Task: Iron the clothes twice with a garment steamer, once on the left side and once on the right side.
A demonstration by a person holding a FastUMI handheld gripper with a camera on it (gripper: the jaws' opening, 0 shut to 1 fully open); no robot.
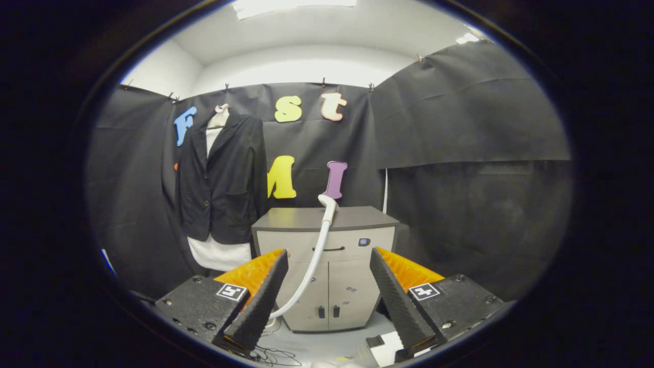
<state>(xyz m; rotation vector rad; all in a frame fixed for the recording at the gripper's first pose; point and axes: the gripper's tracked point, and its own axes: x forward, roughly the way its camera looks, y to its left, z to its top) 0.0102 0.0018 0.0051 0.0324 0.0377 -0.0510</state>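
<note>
A black jacket [222,176] over a white shirt hangs on a mannequin form against the booth wall, far beyond my left finger. The garment steamer's white head [327,203] rests on top of a grey cabinet [327,255], straight ahead beyond my fingers. Its white hose [311,268] curves down in front of the cabinet toward the floor near my left finger. My gripper [327,260] is open, with a wide gap between the fingers and nothing held.
The grey cabinet has a drawer and two doors and stands right of the jacket. Cables [276,352] lie on the floor below my left finger. A white object [388,347] sits low by my right finger.
</note>
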